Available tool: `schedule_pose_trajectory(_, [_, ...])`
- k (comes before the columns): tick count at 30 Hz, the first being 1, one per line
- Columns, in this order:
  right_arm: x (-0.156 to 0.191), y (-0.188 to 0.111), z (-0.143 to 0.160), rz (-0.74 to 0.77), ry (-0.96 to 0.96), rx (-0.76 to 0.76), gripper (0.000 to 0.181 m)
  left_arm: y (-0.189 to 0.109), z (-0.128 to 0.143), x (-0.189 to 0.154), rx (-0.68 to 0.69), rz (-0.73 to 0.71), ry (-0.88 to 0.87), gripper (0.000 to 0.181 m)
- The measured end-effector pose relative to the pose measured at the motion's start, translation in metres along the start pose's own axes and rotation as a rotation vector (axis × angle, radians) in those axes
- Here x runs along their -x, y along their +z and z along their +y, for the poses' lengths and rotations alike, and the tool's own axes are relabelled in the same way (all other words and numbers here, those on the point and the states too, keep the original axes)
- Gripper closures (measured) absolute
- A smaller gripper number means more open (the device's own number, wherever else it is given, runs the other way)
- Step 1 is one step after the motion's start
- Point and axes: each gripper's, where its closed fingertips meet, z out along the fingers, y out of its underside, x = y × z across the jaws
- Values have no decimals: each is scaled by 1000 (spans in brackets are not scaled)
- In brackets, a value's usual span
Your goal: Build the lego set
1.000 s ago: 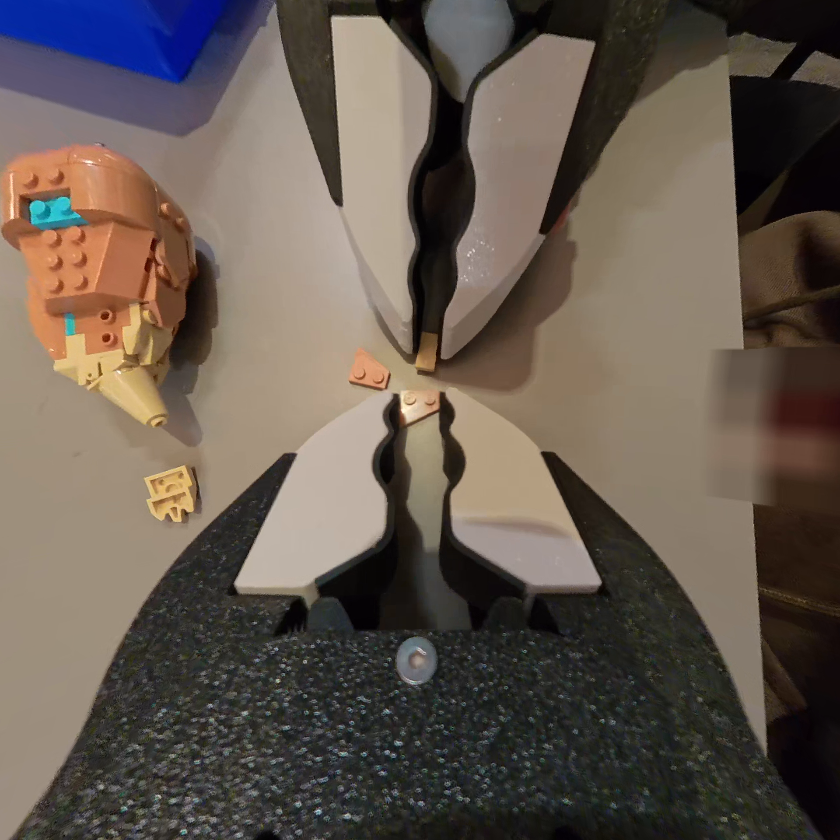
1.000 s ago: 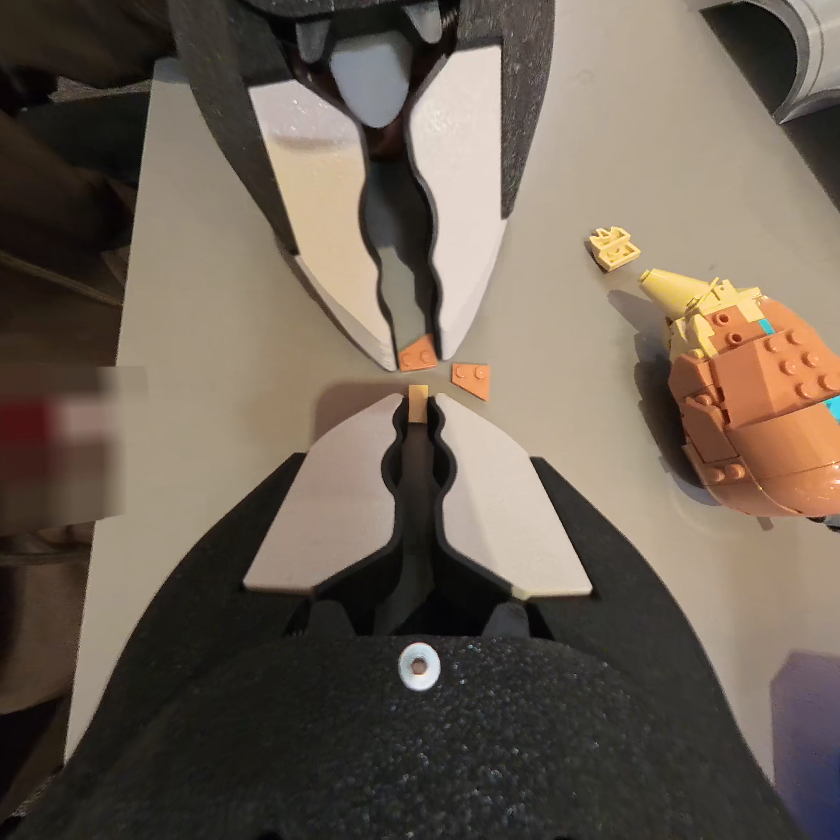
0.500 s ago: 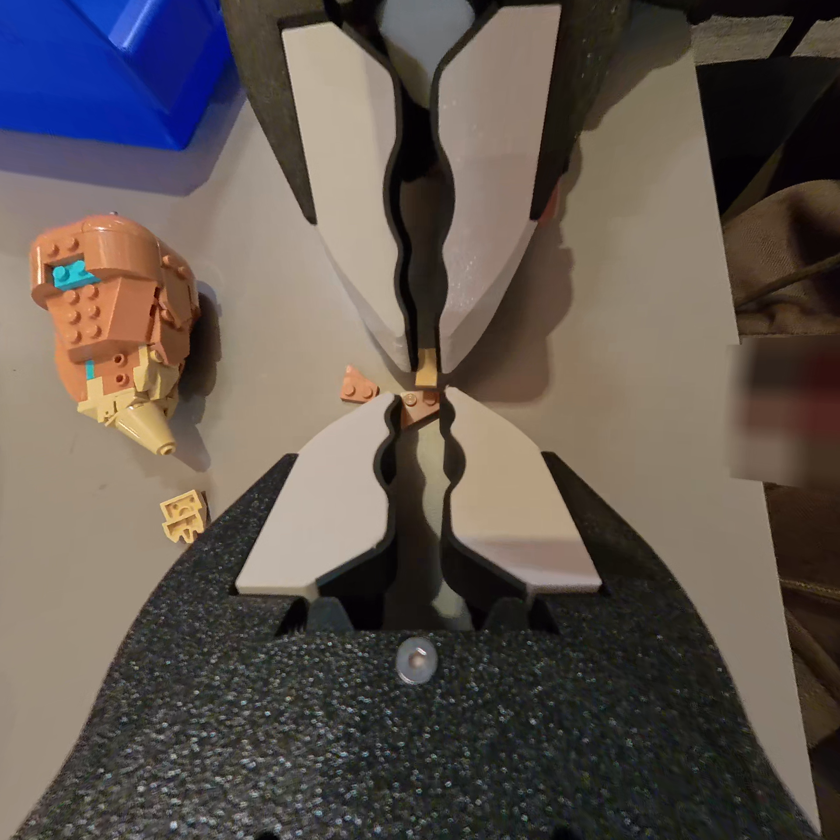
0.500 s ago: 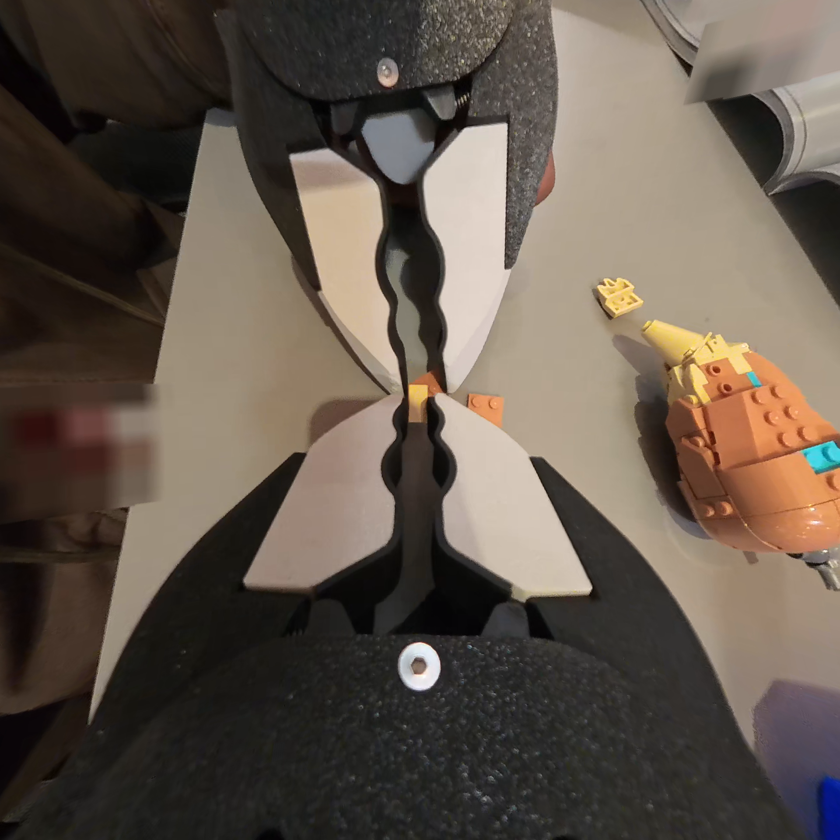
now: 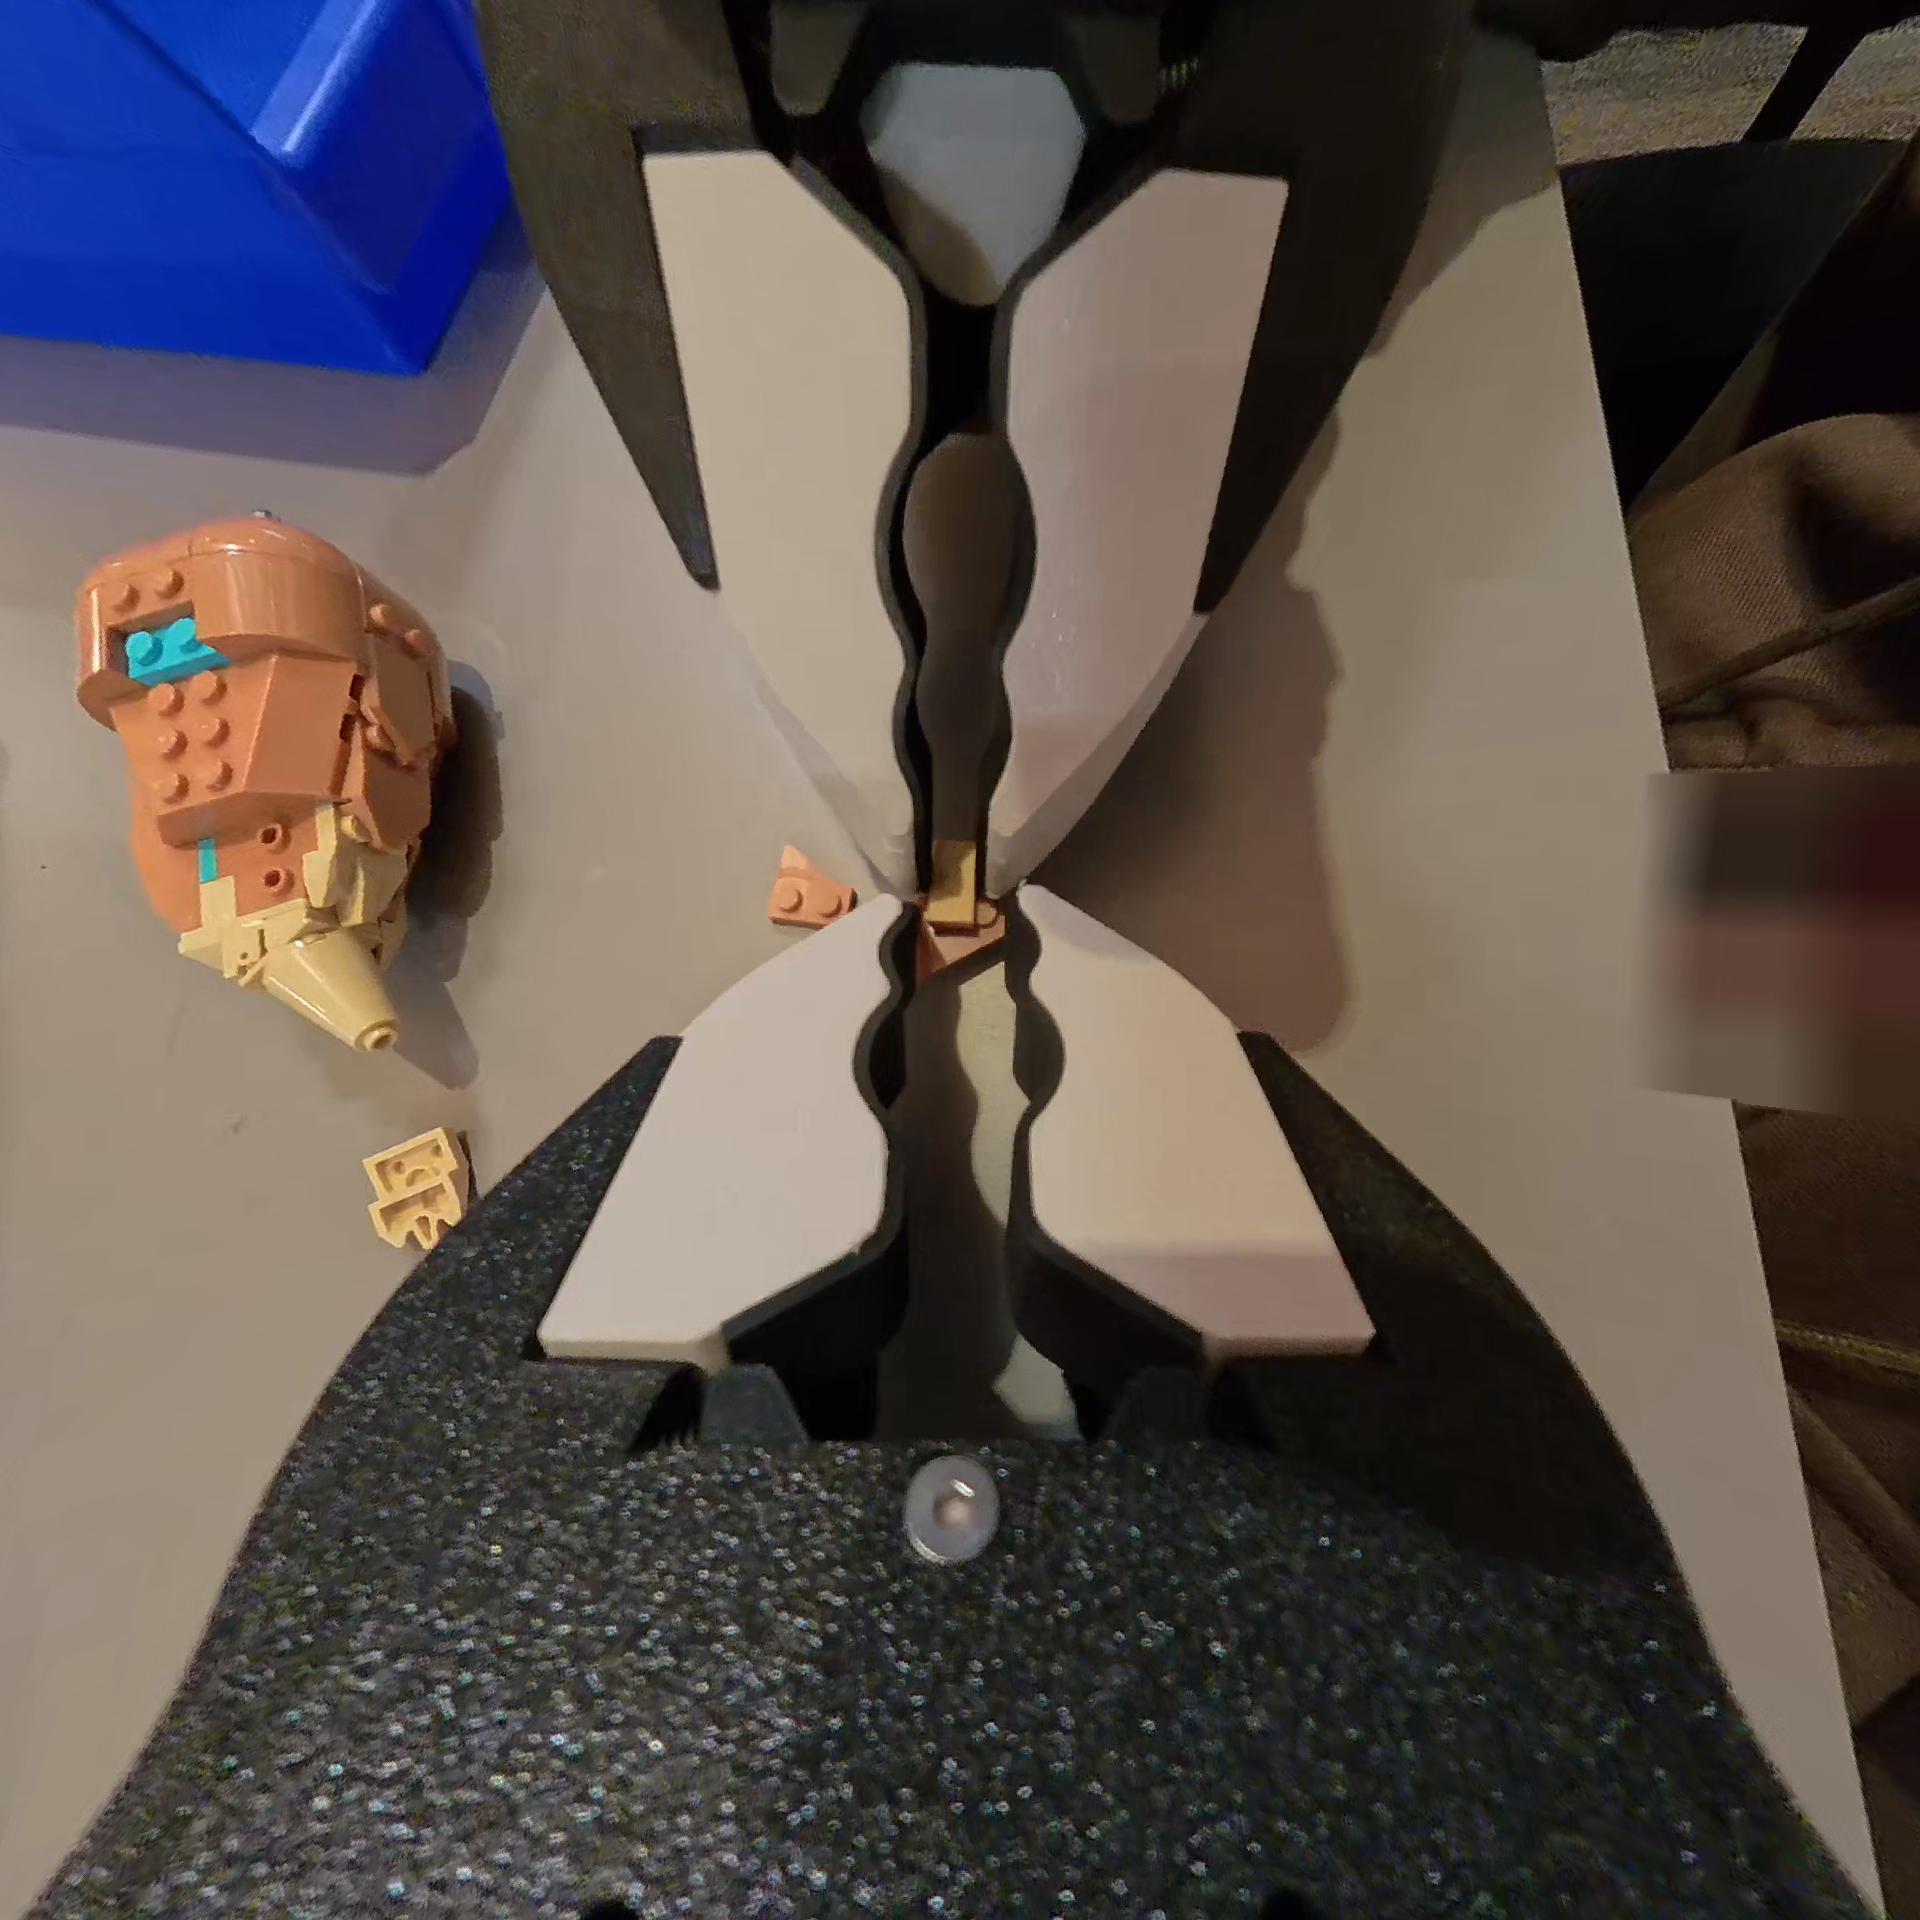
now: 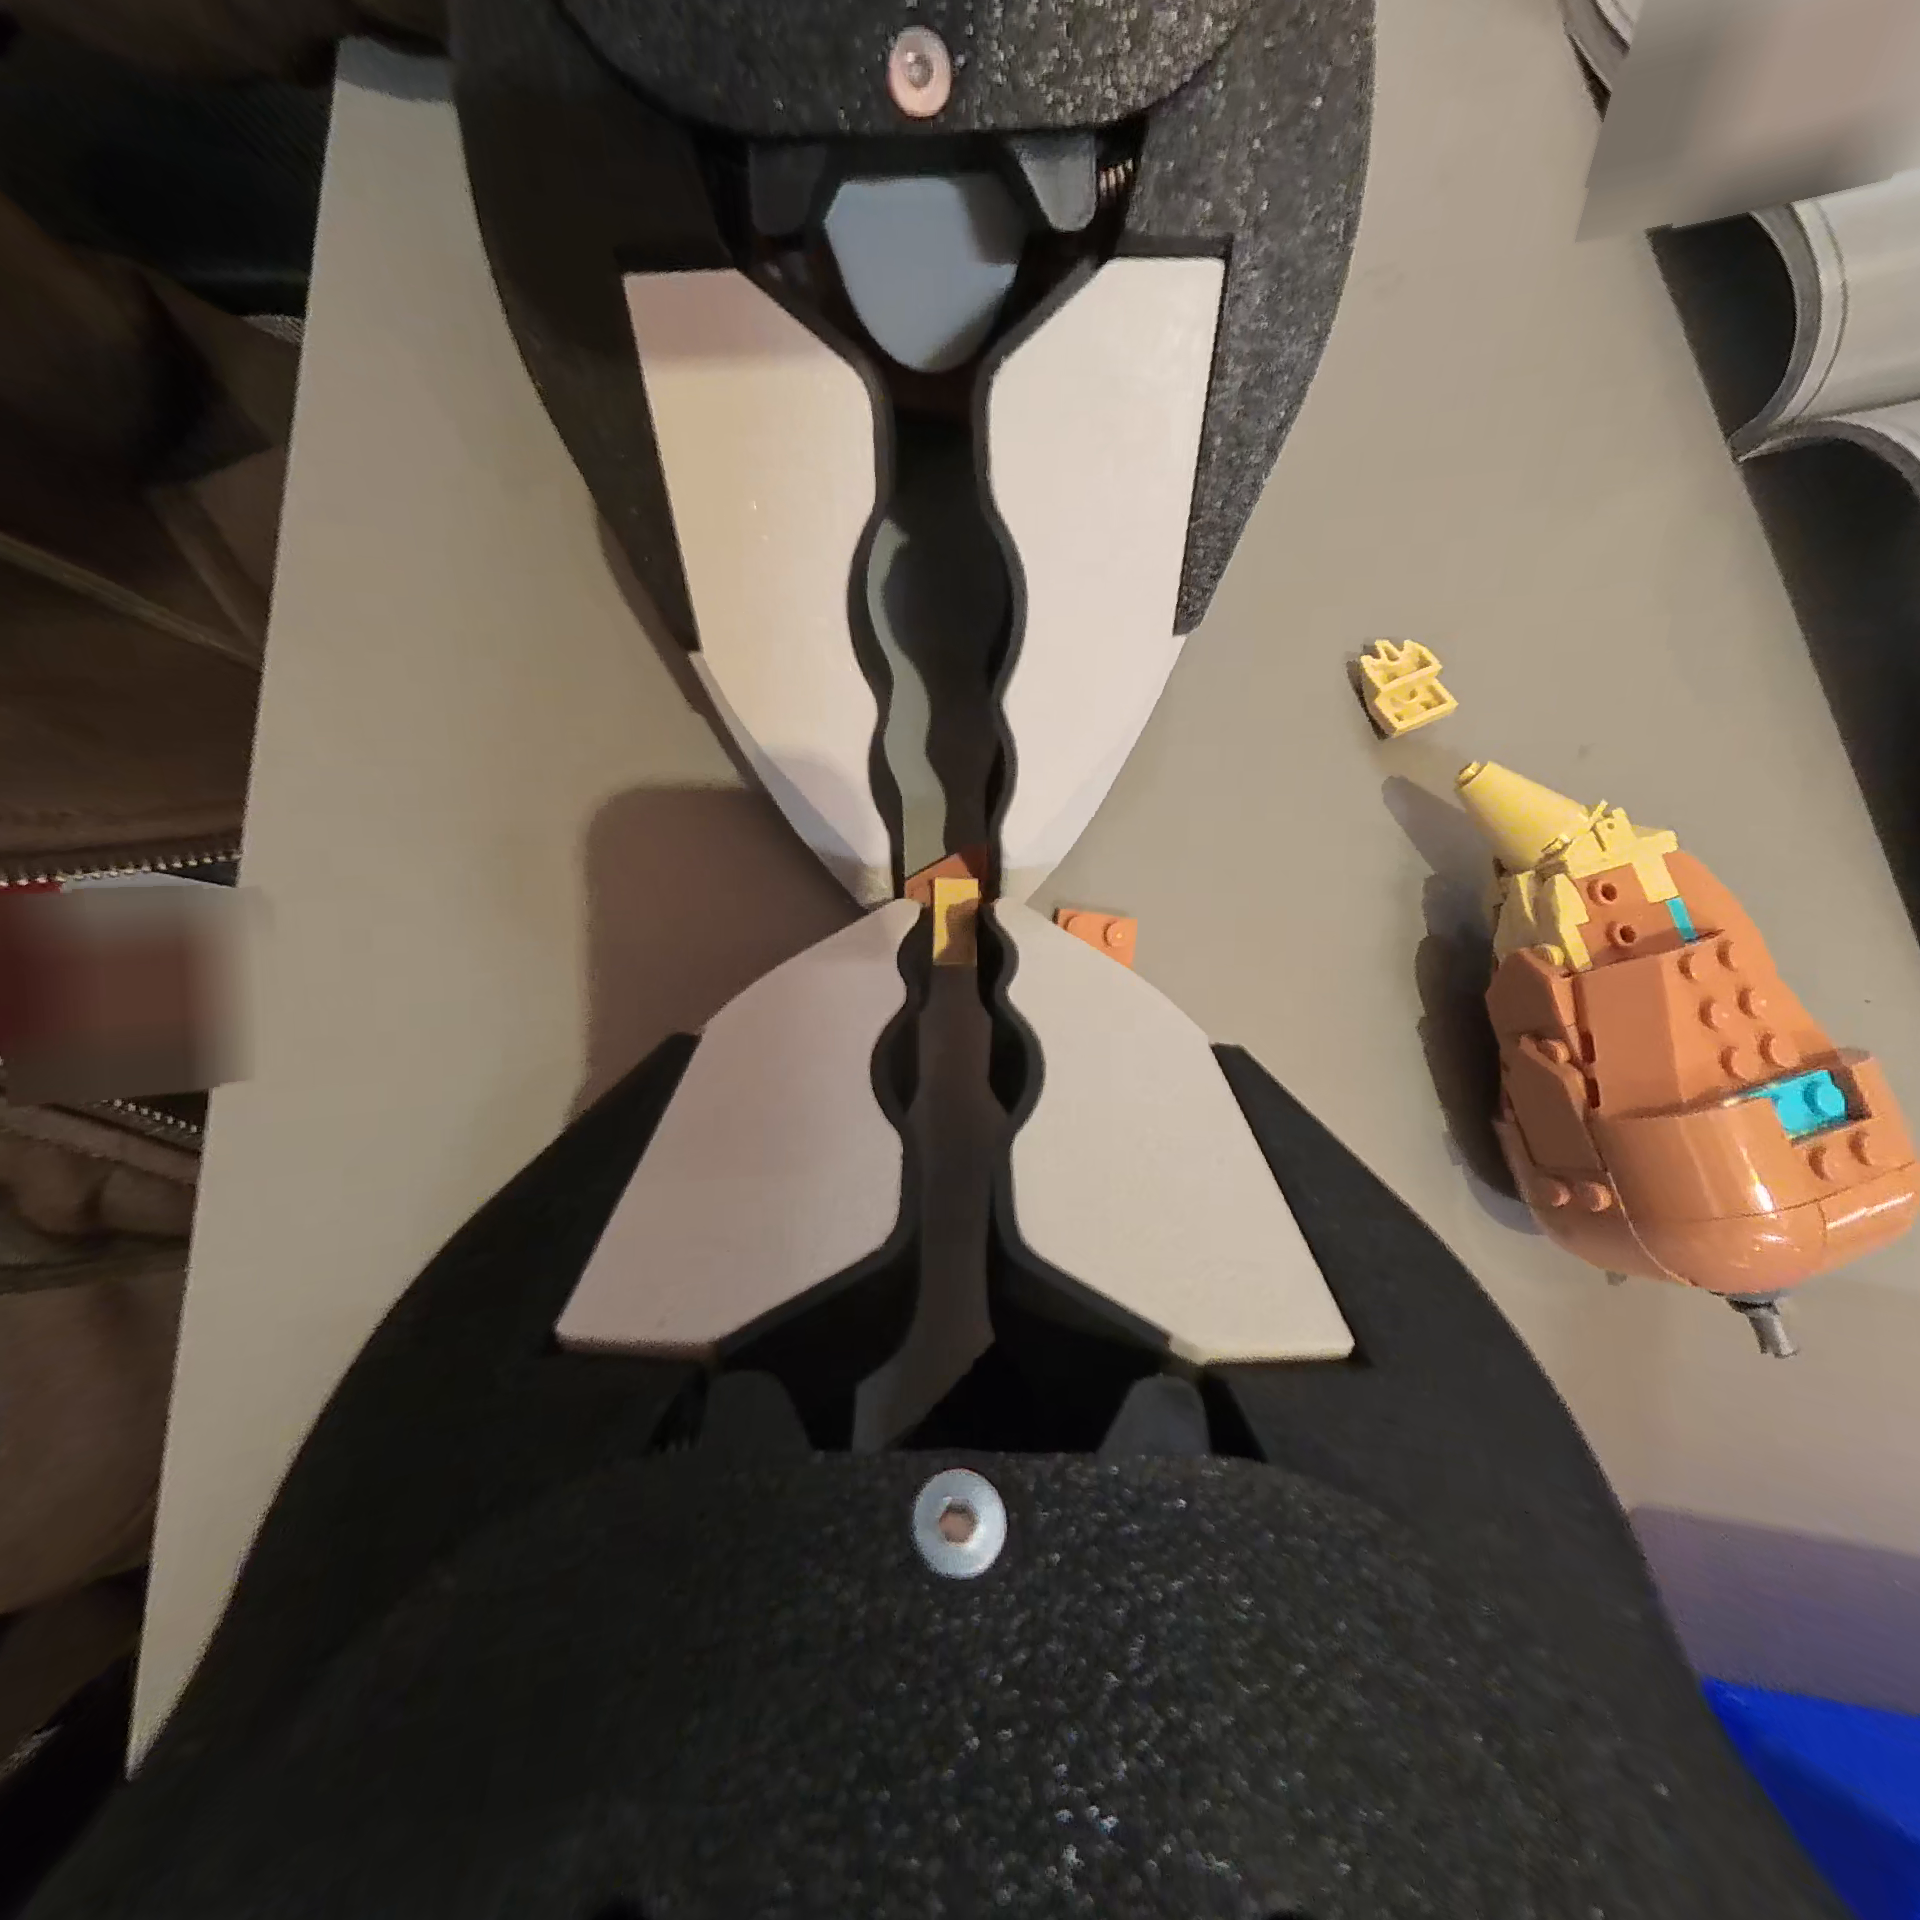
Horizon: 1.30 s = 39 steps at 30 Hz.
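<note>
My left gripper (image 5: 958, 940) is shut on a small brown wedge plate (image 5: 951, 951). My right gripper (image 6: 956, 935) is shut on a small tan piece (image 6: 954, 930). The two grippers meet tip to tip over the grey table, and the tan piece (image 5: 956, 883) overlaps the brown plate (image 6: 951, 871). A second brown wedge plate (image 5: 808, 894) lies on the table beside the tips; it also shows in the right wrist view (image 6: 1101, 928). The part-built brown and tan model (image 5: 260, 769) lies on its side to the left, and shows at the right in the right wrist view (image 6: 1683, 1049).
A loose tan piece (image 5: 418, 1184) lies near the model's cone tip, also in the right wrist view (image 6: 1403, 691). A blue bin (image 5: 239, 166) stands at the far left corner. The table edge (image 5: 1621, 623) runs close on the right, with brown fabric (image 5: 1808, 582) beyond. Grey curved objects (image 6: 1829, 332) lie at the far right. The grippers are tip to tip, or close to it.
The two grippers have closed the gap between them. The tan piece now overlaps the brown plate, where a second ago they were apart. The loose plate and the model have not moved.
</note>
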Motion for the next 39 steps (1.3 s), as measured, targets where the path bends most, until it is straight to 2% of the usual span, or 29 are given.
schedule_pose_trajectory(17, [-1, 1, 1, 25, 13, 1, 171, 0, 1, -1, 7, 19, -14, 165])
schedule_pose_trajectory(24, [-3, -2, 16, 8, 42, 42, 165, 1, 2, -1, 14, 27, -16, 165])
schedule_pose_trajectory(34, [-3, 5, 12, -3, 57, 54, 173, 0, 3, -2, 27, 34, -9, 165])
schedule_pose_trajectory(39, [-3, 1, 8, -1, 41, -2, 174, -1, 4, -1, 24, 31, -15, 165])
